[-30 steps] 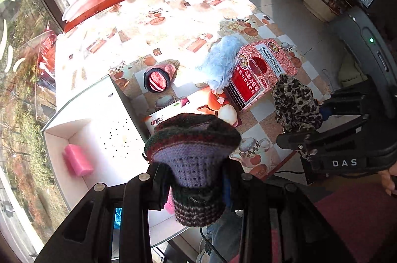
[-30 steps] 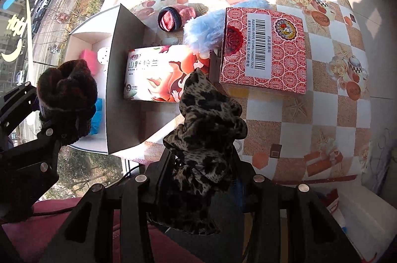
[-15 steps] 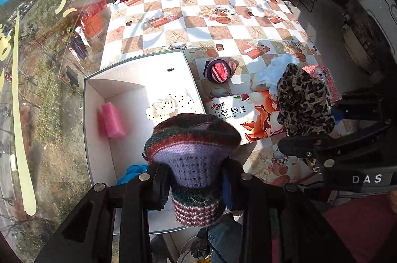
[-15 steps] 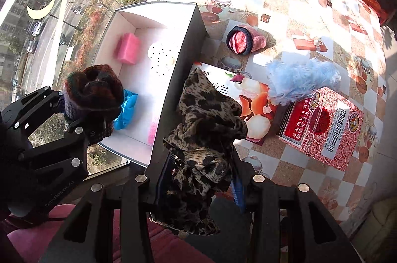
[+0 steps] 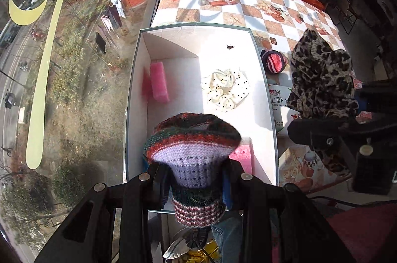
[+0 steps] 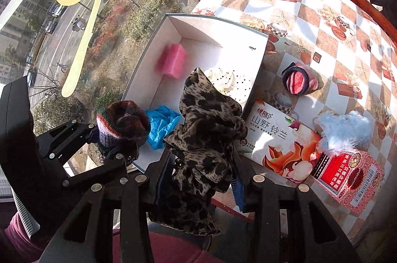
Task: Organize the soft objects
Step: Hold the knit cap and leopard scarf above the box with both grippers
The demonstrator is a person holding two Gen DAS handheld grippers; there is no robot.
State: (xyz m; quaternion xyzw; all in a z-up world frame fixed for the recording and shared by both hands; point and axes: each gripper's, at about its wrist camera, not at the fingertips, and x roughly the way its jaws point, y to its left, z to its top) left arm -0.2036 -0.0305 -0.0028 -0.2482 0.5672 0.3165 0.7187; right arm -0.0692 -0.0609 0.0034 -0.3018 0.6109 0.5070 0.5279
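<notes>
Knit sock [image 5: 194,158], striped red, green and lilac, sits pinched between the fingers of the left gripper [image 5: 196,178]; its rolled top bulges above the jaws, held over the near end of the white box [image 5: 139,79]. From the right wrist view the same sock [image 6: 121,124] hangs above the box's near left corner.

Right gripper [image 6: 201,178] is clamped on a leopard-print cloth [image 6: 206,134], bunched and standing up out of the jaws, over the box's near right edge. In the left wrist view this cloth [image 5: 320,82] is just right of the box wall.

Inside the box: pink sponge [image 5: 158,82] against the left wall, white dotted scrunchie [image 5: 224,86] toward the right wall, blue cloth [image 6: 161,124] crumpled at the near end, a second pink piece [image 5: 242,157] at the near right corner, partly hidden by the sock.

Outside the box, on the checked tablecloth [image 6: 310,22]: a rolled dark-and-pink sock [image 6: 297,82] just right of the box's far half; a flat printed carton [image 6: 285,146] lying against the box's right side; a pale blue fluffy thing [image 6: 345,131] on the carton's far right end; a red patterned carton [image 6: 352,176] beside that, well right of the box.

Beyond the box's left side, window glass [image 5: 62,64] with yellow lettering.
</notes>
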